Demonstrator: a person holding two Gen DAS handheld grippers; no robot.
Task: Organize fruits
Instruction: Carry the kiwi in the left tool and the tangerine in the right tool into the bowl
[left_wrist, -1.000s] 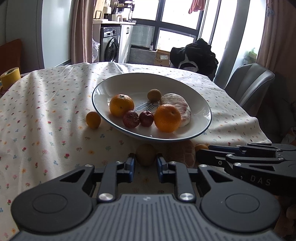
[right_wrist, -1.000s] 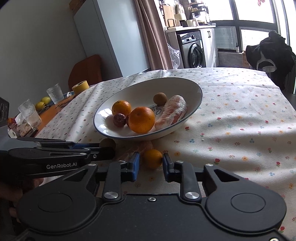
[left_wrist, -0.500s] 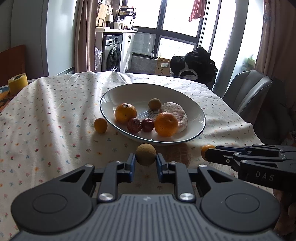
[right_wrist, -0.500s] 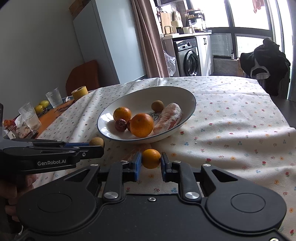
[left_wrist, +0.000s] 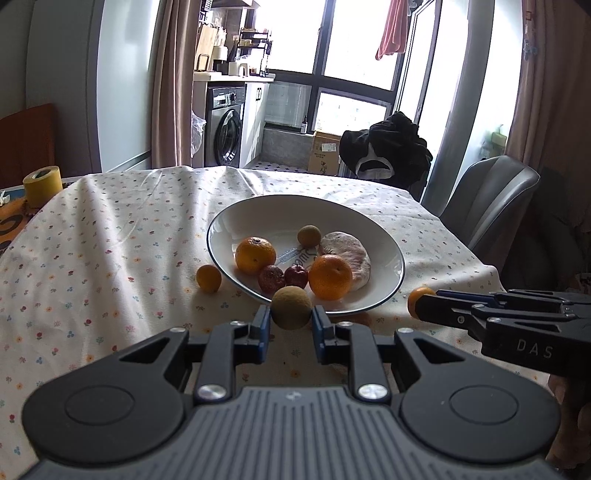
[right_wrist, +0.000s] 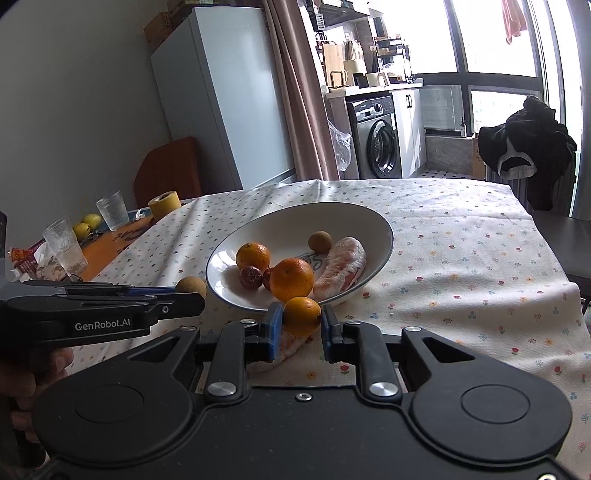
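Note:
My left gripper (left_wrist: 290, 318) is shut on a brown round fruit (left_wrist: 291, 307), held above the cloth at the near rim of the white bowl (left_wrist: 384, 236). My right gripper (right_wrist: 299, 320) is shut on a small orange (right_wrist: 301, 315), also lifted in front of the bowl (right_wrist: 376, 221). The bowl holds two oranges (left_wrist: 330, 276), two dark red fruits (left_wrist: 271, 279), a second brown fruit (left_wrist: 308, 235) and a peeled pinkish piece (left_wrist: 349, 254). Another small orange (left_wrist: 208, 278) lies on the tablecloth left of the bowl. A pinkish peeled piece (right_wrist: 290, 343) lies on the cloth under the right gripper.
A yellow tape roll (left_wrist: 41, 181) stands at the far left table edge. Two glasses (right_wrist: 64, 245) and lemons (right_wrist: 86, 225) sit on the wooden part beyond the cloth. A grey chair (left_wrist: 491, 199) stands to the right, and dark clothing (left_wrist: 384, 151) hangs behind the table.
Both grippers have risen from the tablecloth, each carrying its fruit, and now hold them higher before the bowl's near rim.

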